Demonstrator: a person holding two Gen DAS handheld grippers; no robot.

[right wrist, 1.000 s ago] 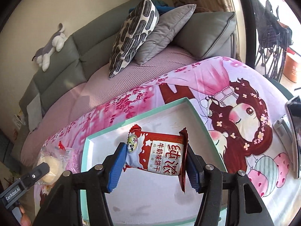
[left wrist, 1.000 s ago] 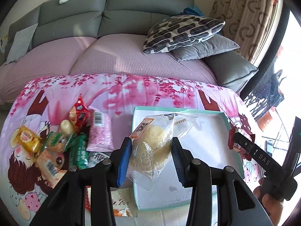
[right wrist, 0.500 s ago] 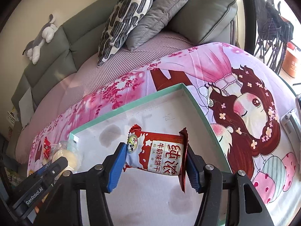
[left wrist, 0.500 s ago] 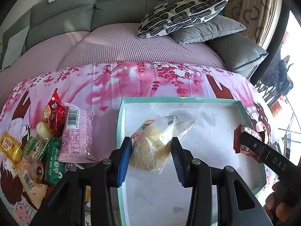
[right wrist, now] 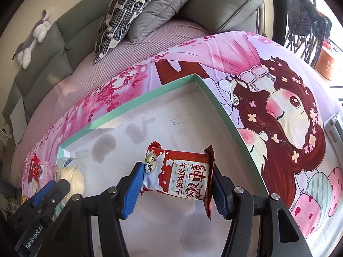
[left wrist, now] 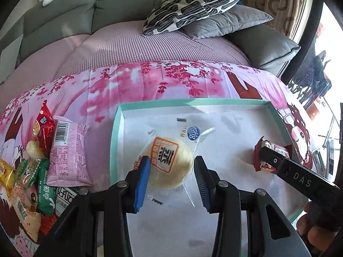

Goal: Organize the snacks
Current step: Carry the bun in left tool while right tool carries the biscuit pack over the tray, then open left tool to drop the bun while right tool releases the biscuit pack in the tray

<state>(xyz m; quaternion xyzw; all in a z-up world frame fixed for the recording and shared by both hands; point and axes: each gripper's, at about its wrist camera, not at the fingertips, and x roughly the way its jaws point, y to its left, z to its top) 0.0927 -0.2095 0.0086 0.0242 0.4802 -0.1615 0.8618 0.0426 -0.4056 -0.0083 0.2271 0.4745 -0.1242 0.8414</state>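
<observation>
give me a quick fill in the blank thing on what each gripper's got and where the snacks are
The left gripper has its tongs on either side of a clear-wrapped round ____.
The right gripper is shut on a red and white ____ packet.
Both held snacks are over the shallow tray with the ____ rim.
The pink packet with the barcode lies on the cloth to the ____ of the tray.

Missing words: bun; biscuit; green; left

A grey sofa (left wrist: 64, 21) with cushions (left wrist: 197, 2) stands beside a sunlit, curtained window (left wrist: 330, 32).
</observation>
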